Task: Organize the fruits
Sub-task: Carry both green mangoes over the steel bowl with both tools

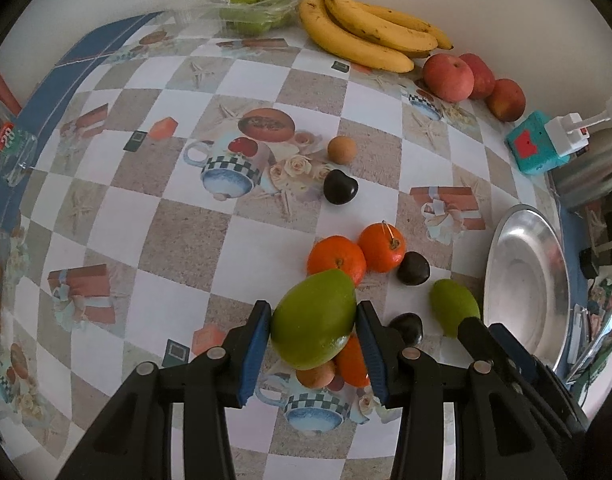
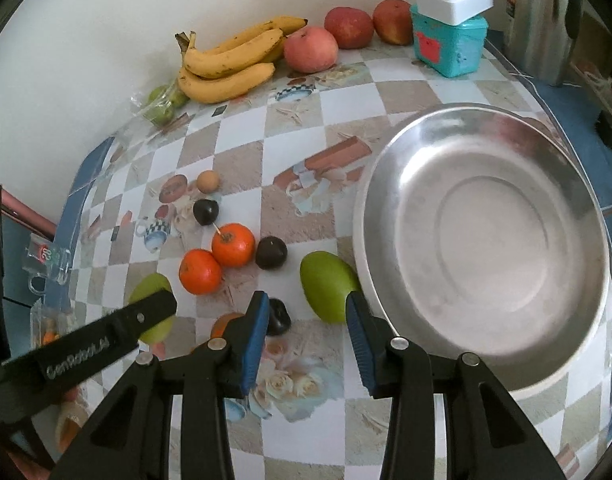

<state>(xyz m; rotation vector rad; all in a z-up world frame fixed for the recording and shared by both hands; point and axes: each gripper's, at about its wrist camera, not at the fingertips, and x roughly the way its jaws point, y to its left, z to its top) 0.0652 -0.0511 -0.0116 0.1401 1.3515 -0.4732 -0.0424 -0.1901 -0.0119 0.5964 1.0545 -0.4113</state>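
Two green mangoes are seen among the loose fruit on the tabletop (image 2: pixel 242 144). One mango (image 1: pixel 314 320) is clamped between the blue pads of the left gripper (image 1: pixel 313 344), whose jaws are closed on its sides; it is held above an orange and a small brown fruit that are partly hidden beneath it. Beyond these jaws, two oranges (image 1: pixel 358 254) are found touching each other, with a dark plum (image 1: pixel 413 267) just to their right.

The other mango (image 2: pixel 329 286) lies on the tabletop just ahead of the right gripper (image 2: pixel 306 324), its near end set between the jaw tips. The jaws stand apart and no pad is seen pressing on it, so nothing is gripped there. A second dark plum (image 2: pixel 277 316) is partly covered by the left pad of these jaws. A wide steel bowl (image 2: pixel 390 184) is placed directly to the right of the jaws, its rim next to the mango.

Far ahead of both jaws, along the wall, a bunch of bananas (image 2: pixel 230 62) and three red apples (image 2: pixel 348 28) are lined up.
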